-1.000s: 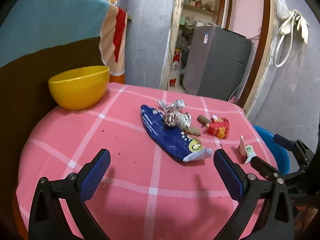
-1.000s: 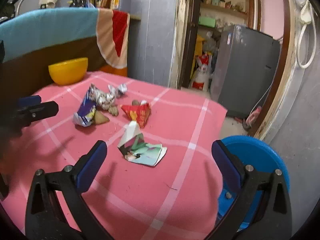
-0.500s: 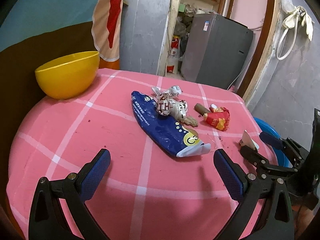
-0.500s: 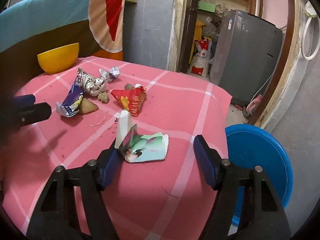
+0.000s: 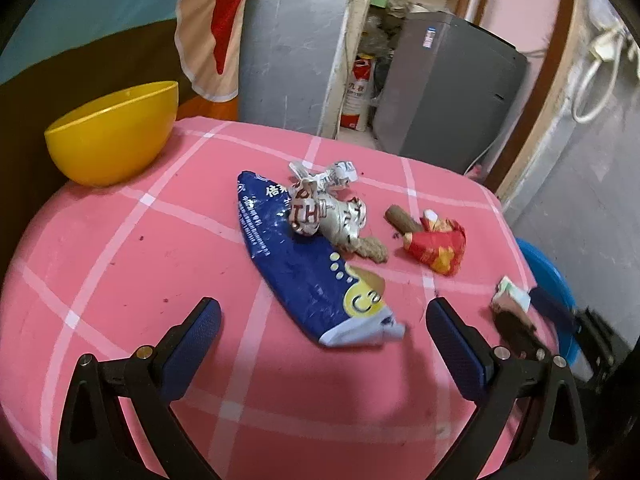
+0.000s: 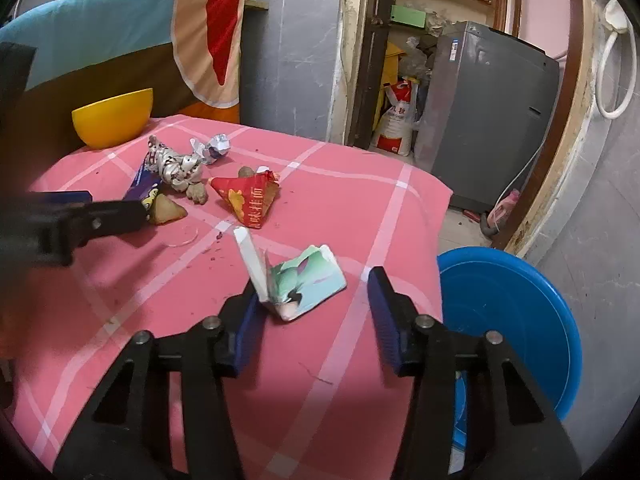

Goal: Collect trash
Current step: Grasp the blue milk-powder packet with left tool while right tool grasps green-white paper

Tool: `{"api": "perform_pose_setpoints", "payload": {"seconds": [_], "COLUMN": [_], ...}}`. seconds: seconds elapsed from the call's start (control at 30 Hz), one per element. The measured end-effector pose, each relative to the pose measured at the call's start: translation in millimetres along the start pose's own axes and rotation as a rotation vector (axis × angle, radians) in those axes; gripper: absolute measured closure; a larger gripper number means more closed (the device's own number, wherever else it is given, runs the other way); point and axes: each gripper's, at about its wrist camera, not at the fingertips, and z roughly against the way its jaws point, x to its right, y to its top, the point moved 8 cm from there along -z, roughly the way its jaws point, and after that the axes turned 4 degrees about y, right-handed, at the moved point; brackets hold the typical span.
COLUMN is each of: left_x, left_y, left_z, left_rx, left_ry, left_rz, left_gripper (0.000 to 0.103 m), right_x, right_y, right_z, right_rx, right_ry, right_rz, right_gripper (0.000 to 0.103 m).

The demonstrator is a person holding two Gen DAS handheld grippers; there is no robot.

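right gripper [image 6: 314, 312] straddles green carton [image 6: 306, 282] | basin [image 6: 508, 320] beside | touching, apparently

- Blue snack bag [image 5: 312, 268]: long, flattened, white and yellow print, white crimped end torn; lies diagonally on the pink cloth, running from 11 o'clock to 5 o'clock in the left wrist view.
- Crumpled silver wrapper [image 5: 324, 212]: brown lettering, balled up, rests on the bag's upper half.
- Small crumpled white-and-blue wrapper [image 6: 216, 146]: just beyond it, at 12 o'clock.
- Brown lumps [image 5: 370, 248]: touching the silver wrapper, at its 4 o'clock.
- Red packet [image 6: 250, 198]: triangular, yellow print, puffed, at 3 o'clock of the bag.
- Green-and-white carton [image 6: 300, 284]: opened flat, one white flap upright, near the table edge, at 5 o'clock of the red packet.
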Motion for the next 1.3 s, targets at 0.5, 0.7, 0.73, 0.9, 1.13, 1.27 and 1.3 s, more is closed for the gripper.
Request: {"api": "perform_pose_setpoints", "payload": {"seconds": [0.5,0.7,0.73,0.9,1.13,1.27,1.3], "left_x": [-9.0,-15.2,-16.4,-18.5,-25.2,-24.8,-24.7], "left_y": [0.9,-1.2,-2.5,-8.2,-16.3,-21.0,-22.1], "left_z": [-1.0,1.6,2.7,6.6,15.6,21.5,22.9], "left_rx": [-0.044,-0.057,-0.059,-0.072,-0.086,-0.086,-0.085], "left_ry": [-0.020,-0.017,-0.016,-0.016,-0.021,-0.044,-0.047], "left_rz": [0.059,0.039,0.032,0.006,0.002,0.009,0.009], "left_gripper": [0.046,0.060,0.063,0.070,0.084,0.087,0.088], "right_x": [1.4,1.5,1.2,1.8,1.0,2.8,2.9], "right_y": [0.7,0.2,-0.2,-0.4,-2.3,-4.4,-5.1], "right_z": [-0.8,-0.4,-0.1,0.2,1.8,4.8,5.6], "right_rx": [0.003,0.004,0.005,0.004,0.013,0.021,0.022], "right_ry": [-0.004,-0.009,-0.010,-0.008,-0.017,-0.023,-0.021], "right_rz": [-0.001,-0.001,-0.001,0.000,-0.004,-0.016,-0.022], "right_gripper": [0.056,0.056,0.056,0.056,0.062,0.071,0.072]}}
